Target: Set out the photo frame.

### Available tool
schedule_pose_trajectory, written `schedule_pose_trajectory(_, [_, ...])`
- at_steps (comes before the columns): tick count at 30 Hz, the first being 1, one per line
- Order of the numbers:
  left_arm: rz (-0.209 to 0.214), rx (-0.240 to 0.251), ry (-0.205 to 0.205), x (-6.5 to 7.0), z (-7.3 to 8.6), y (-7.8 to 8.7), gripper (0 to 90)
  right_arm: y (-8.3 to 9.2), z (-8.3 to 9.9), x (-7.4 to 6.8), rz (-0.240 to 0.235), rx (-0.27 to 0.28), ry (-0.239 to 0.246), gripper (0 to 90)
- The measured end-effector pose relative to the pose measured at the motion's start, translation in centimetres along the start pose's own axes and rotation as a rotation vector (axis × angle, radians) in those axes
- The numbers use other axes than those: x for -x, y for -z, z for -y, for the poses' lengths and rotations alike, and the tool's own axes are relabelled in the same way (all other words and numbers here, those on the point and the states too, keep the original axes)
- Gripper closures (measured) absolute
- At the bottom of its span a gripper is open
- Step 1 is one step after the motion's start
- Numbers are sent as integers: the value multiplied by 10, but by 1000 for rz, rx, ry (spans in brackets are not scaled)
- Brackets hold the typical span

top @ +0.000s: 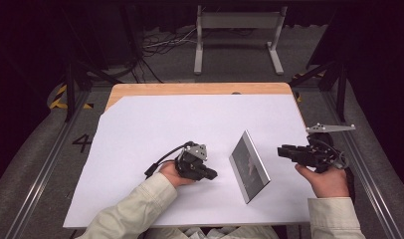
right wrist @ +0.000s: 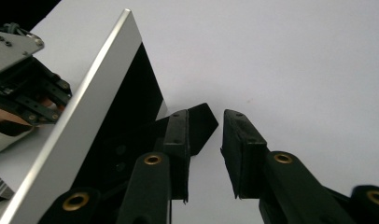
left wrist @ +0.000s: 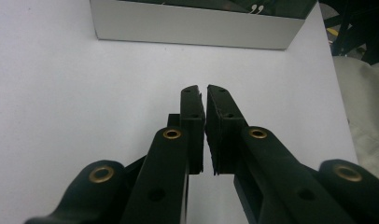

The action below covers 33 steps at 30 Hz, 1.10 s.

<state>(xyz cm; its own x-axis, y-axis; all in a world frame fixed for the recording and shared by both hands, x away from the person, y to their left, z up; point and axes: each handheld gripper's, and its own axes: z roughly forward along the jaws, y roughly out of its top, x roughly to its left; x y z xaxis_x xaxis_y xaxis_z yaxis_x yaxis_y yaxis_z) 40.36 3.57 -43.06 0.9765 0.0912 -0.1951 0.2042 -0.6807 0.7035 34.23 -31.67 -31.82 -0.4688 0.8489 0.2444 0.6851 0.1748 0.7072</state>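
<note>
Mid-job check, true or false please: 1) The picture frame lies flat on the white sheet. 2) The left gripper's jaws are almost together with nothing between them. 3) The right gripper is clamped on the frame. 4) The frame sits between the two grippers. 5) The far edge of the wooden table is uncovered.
1) False. The picture frame stands tilted on the white sheet, propped up.
2) True. The left gripper shows a thin slit between its jaws, empty.
3) False. The right gripper has a clear gap between its jaws with nothing in it; the frame is beside it.
4) True, seen from the high view.
5) True. The wooden table shows bare beyond the sheet.
</note>
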Motion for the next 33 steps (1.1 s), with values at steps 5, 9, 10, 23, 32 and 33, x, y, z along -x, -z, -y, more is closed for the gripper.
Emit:
schedule_pose_trajectory(5, [-16,5,5,-3,4,6,842,2,-7,-1,7,-36,-14,710])
schedule_pose_trajectory(9, [-26,9,19,-5,8,10,842,6,-11,-2,14,-51,-21,712])
schedule_pose_trajectory(10, [-29,8,21,-6,9,12,842,6,-12,-2,18,-57,-21,712])
schedule_pose_trajectory(23, [-64,13,44,-9,20,22,852,9,-25,-6,63,-120,-70,768])
schedule_pose_trajectory(32, [-80,25,60,-9,22,25,851,9,-33,-18,98,-154,-68,755])
schedule_pose_trajectory(33, [-80,25,60,-9,22,25,851,9,-33,-18,98,-154,-68,755])
